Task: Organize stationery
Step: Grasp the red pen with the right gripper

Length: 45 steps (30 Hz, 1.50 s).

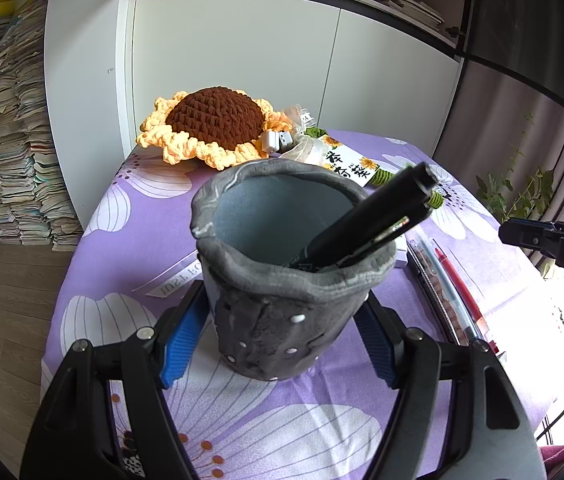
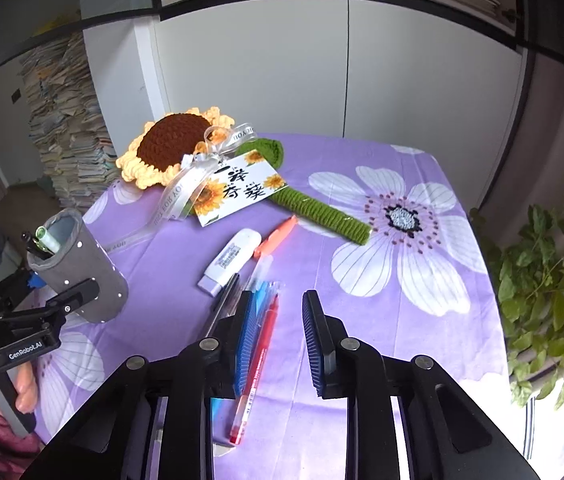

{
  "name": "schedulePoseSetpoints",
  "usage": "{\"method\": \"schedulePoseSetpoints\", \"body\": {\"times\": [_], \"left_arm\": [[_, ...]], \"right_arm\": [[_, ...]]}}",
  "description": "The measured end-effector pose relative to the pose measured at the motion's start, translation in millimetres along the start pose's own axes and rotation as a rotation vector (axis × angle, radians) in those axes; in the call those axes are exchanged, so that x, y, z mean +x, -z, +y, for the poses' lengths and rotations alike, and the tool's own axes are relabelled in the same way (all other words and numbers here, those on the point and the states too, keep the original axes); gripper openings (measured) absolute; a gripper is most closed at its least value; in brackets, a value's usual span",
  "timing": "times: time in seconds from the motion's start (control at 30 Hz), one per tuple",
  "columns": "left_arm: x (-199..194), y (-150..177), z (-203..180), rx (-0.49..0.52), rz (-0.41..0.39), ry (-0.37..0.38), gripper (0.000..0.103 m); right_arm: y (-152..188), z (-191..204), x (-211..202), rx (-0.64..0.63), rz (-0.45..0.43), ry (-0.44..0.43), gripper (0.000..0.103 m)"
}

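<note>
My left gripper [image 1: 282,320] is shut on a grey felt pen holder [image 1: 282,248], its blue pads pressing both sides. The holder stands upright on the purple cloth with a black pen [image 1: 366,220] leaning inside. In the right wrist view the holder [image 2: 89,276] sits at the far left. My right gripper [image 2: 279,296] hovers low over loose pens with its jaws apart. A red pen [image 2: 257,356] lies on the cloth just inside its left finger, untouched. Beside it lie a blue pen [image 2: 259,292], a black pen [image 2: 221,300], an orange pen [image 2: 275,236] and a white correction tape [image 2: 229,260].
A crochet sunflower [image 2: 169,144] with a green stem and a card lies across the back of the table [image 2: 422,320]. White cabinet doors stand behind. A leafy plant [image 2: 542,280] is off the right edge. Stacked books fill the floor at left.
</note>
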<state>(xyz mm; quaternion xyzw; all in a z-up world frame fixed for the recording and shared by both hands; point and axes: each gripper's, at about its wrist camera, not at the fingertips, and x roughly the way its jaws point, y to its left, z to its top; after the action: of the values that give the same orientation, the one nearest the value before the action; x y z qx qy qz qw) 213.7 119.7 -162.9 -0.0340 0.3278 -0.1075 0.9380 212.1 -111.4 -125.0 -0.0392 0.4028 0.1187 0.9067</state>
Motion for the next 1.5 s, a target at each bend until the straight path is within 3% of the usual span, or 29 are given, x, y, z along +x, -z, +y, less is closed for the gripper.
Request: {"method": "schedulePoseSetpoints", "body": {"times": [0.23,0.53,0.63,0.93,1.17,1.5], "left_arm": [[0.5,-0.3,-0.2,0.000,0.001,0.000,0.071],[0.2,0.0,-0.4,0.000,0.001,0.001,0.071],[0.5,-0.4,-0.6,0.000,0.001,0.000,0.071],[0.2,-0.2,-0.5,0.001,0.001,-0.001,0.071],[0.4,-0.5,-0.6,0.000,0.001,0.000,0.071],[0.1,-0.2,-0.5,0.001,0.001,0.000,0.071]], "right_arm": [[7.7,8.2,27.5,-0.010,0.089,0.029,0.024],[15.7,9.5,55.9,0.027,0.213,-0.014,0.024],[17.6,13.2,63.2,0.007,0.253,-0.005,0.011],[22.4,-11.9,53.1,-0.020,0.322,0.045,0.010],[6.4,-11.0,51.3,-0.019,0.284,0.038,0.011],[-8.2,-8.7,82.9,-0.033,0.326,0.065,0.011]]}}
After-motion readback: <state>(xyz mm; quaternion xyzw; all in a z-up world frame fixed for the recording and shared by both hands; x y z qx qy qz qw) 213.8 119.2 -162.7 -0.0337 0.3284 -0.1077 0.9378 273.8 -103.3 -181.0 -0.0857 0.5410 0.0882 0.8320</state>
